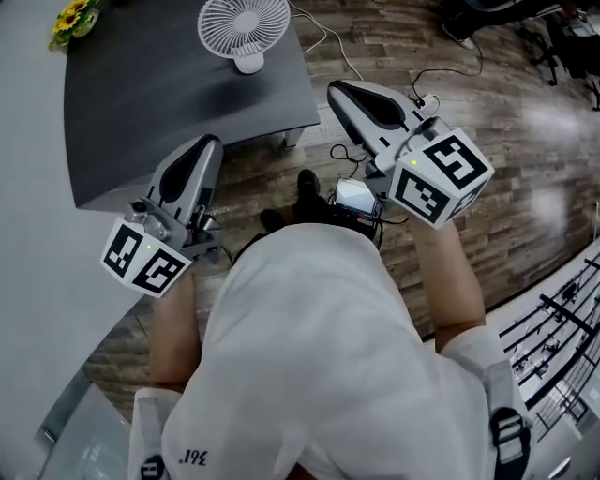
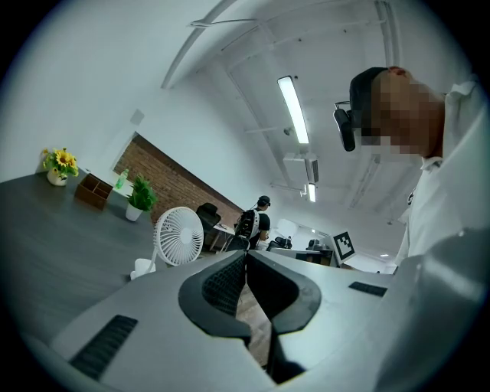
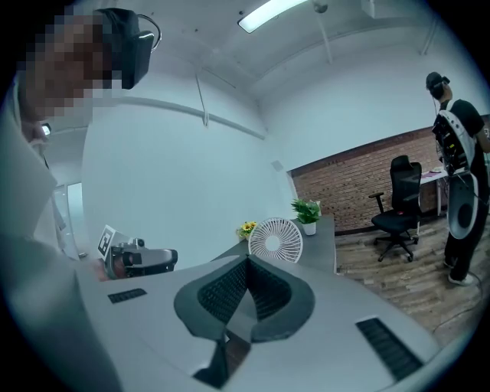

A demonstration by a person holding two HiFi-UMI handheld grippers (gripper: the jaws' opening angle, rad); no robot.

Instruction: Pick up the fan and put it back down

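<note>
- Nearest: the person's white shirt, with both forearms reaching forward.
- Left gripper: jaws together, ribbed pads meeting at the tips, nothing between them. In the head view its nose lies over the near edge of the dark table.
- Right gripper: jaws also closed and empty. It is held off the table's corner, above the wood floor. Its marker cube faces up toward the head camera.
- A white cable trails over the floor just past the right gripper's nose.
- Fan: white, upright on its base on the table, untouched. It is well apart from both grippers, ahead and slightly left of the left one and almost dead ahead of the right one.
- Beyond the fan from the right gripper: potted plant and yellow flowers.
- Left of the left gripper's line: a small wooden box on the table.
- Farthest: brick wall, black office chair, and a person standing to the right gripper's right.
</note>
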